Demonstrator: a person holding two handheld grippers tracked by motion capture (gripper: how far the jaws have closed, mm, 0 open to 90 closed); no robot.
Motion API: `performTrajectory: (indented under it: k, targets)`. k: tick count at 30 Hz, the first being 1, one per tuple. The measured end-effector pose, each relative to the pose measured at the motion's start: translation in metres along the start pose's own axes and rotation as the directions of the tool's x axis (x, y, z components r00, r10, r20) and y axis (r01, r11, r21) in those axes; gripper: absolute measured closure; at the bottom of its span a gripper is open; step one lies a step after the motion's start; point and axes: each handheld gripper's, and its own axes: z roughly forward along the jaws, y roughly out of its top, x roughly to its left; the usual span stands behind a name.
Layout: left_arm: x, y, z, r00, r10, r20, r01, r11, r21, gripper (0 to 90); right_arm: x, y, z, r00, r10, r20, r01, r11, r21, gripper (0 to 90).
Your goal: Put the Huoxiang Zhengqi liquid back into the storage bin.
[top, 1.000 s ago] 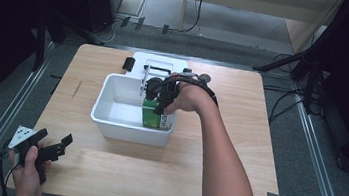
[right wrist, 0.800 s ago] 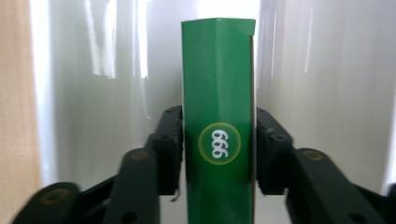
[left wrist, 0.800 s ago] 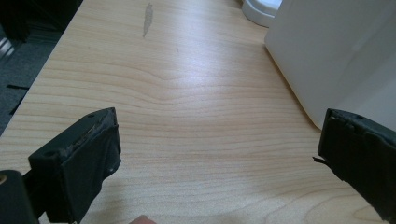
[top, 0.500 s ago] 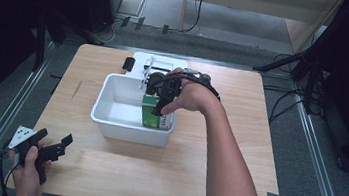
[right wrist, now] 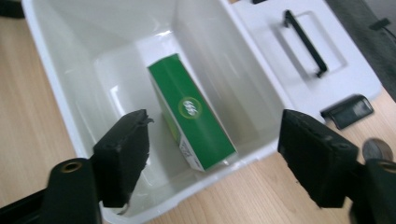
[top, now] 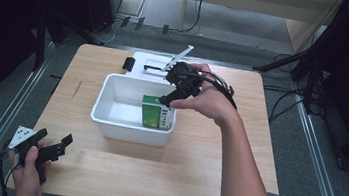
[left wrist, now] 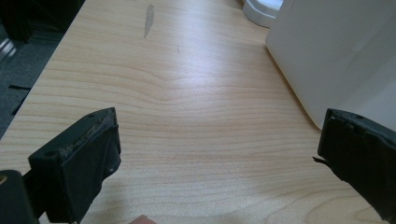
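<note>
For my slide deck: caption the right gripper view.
Open right gripper above a white bin holding a released green box.

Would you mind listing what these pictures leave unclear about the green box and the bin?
- Green box: print too small and blurred in the right gripper view.
- Box base: hidden by the bin's near wall in the high view.
- Bin inside: the left gripper view gives its outer wall, cut by the edge.

A green cardboard box [top: 156, 112] stands in the white plastic tub's [top: 109, 122] right end, mid-table [top: 193, 176]; a white lid [top: 152, 65] lies behind the tub at the far edge.
</note>
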Motion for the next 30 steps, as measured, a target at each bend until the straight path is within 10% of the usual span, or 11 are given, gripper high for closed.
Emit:
performTrajectory:
  k: [8, 16, 21, 30]
  targets:
    - [0.000, 0.000, 0.000, 1.0000, 0.003, -0.001, -0.003, 1.0000, 0.001, 0.0, -0.018, -0.043, -0.015, 0.9789, 0.193, 0.067, -0.182, 0.973, -0.144, 0.0]
    - [0.000, 0.000, 0.000, 1.0000, 0.005, -0.001, -0.005, 1.0000, 0.002, 0.0, -0.016, -0.078, -0.019, 0.9607, 0.242, 0.136, -0.200, 0.943, -0.268, 0.0]
    - [-0.001, 0.000, 0.000, 1.0000, 0.009, 0.000, -0.009, 1.0000, 0.001, 0.0, -0.014, -0.107, -0.017, 0.9171, 0.340, 0.208, -0.258, 0.904, -0.340, 0.0]
    - [-0.001, 0.000, -0.001, 1.0000, 0.008, 0.000, -0.008, 1.0000, -0.002, 0.0, -0.013, -0.143, -0.011, 0.8936, 0.400, 0.203, -0.294, 0.864, -0.409, 0.0]
